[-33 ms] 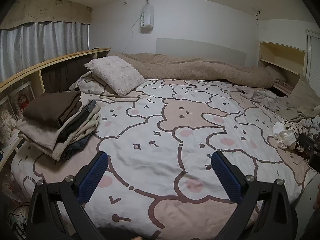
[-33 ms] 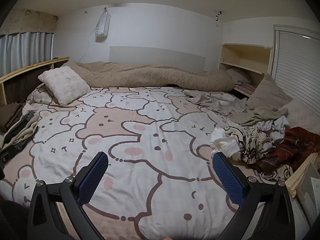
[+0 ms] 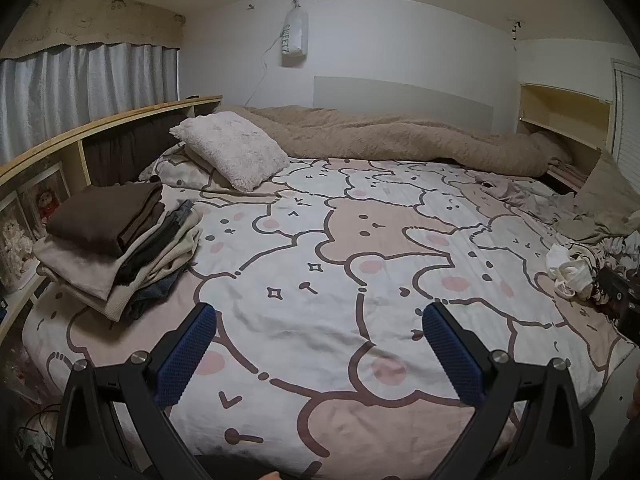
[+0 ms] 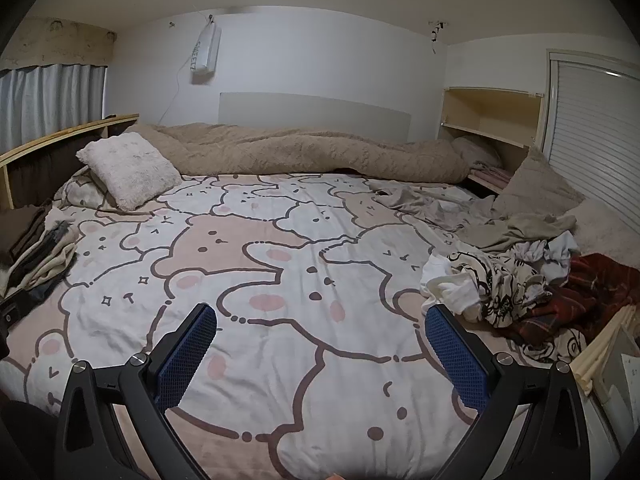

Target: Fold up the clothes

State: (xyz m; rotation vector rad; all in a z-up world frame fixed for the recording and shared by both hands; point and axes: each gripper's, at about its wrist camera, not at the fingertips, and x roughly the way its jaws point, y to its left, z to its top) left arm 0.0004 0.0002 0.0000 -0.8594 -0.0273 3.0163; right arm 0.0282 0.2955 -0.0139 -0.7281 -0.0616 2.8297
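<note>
A stack of folded clothes [image 3: 116,240], brown on top, lies at the bed's left edge; it also shows at the left of the right wrist view [image 4: 36,248]. A pile of unfolded clothes [image 4: 516,280], white, black-printed and red plaid, lies at the bed's right side; its white edge shows in the left wrist view [image 3: 570,272]. My left gripper [image 3: 318,320] is open and empty above the bear-print bedspread [image 3: 320,248]. My right gripper [image 4: 320,322] is open and empty above the same bedspread [image 4: 280,240], left of the unfolded pile.
A fluffy pillow [image 3: 232,152] and a rumpled beige duvet [image 3: 400,140] lie at the bed's far side. A wooden shelf [image 3: 100,128] runs along the left. An open cabinet [image 4: 492,120] and a blind stand at the right.
</note>
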